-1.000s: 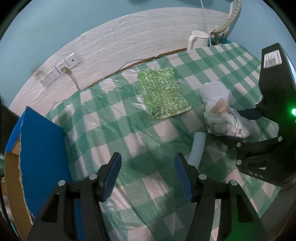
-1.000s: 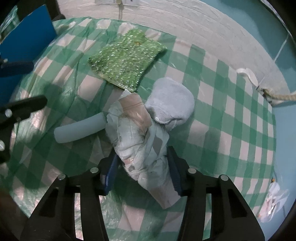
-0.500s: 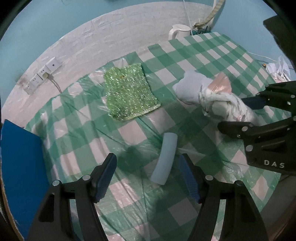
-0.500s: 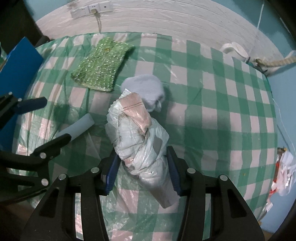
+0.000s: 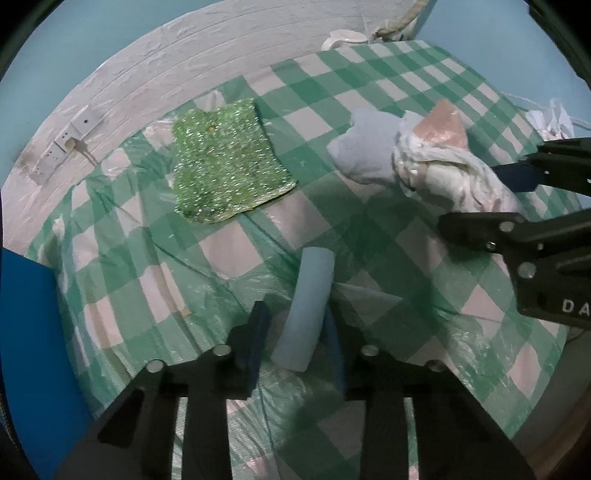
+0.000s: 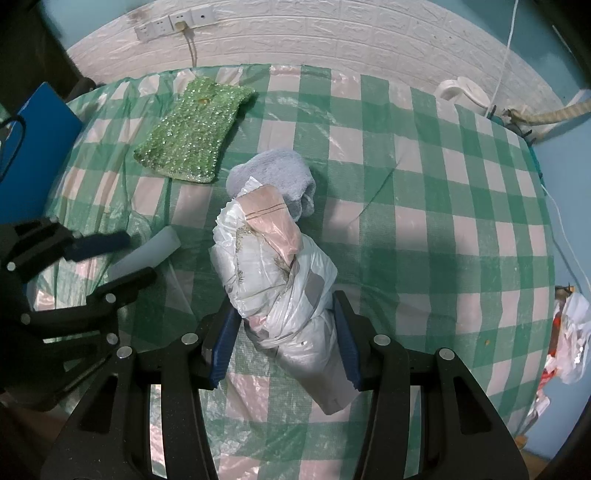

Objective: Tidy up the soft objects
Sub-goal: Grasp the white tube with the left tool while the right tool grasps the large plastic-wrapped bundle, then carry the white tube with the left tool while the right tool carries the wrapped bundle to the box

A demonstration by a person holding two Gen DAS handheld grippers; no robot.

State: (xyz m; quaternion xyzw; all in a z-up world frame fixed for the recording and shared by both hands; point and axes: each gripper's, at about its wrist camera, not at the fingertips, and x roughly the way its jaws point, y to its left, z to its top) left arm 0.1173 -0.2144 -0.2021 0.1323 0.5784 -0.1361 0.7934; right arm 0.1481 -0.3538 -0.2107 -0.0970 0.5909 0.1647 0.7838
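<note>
The left gripper (image 5: 295, 332), low centre of its frame, is closing around the pale foam tube (image 5: 308, 306); it should squeeze gently at mid-length so the soft foam keeps its shape. The right gripper (image 6: 282, 332) pinches the plastic bundle (image 6: 273, 269) at centre. Only the right view shows litter (image 6: 569, 332) at the far right edge.

I see a surface (image 6: 424, 229) under a green-and-white checked cloth with clear plastic over it. Behind it, across the top of the frame, runs a white brick-pattern wall (image 6: 332, 40) with a power strip (image 6: 173, 22) at upper left. A white kettle (image 6: 463, 92) stands at upper right, beside teal wall (image 6: 565, 166).
</note>
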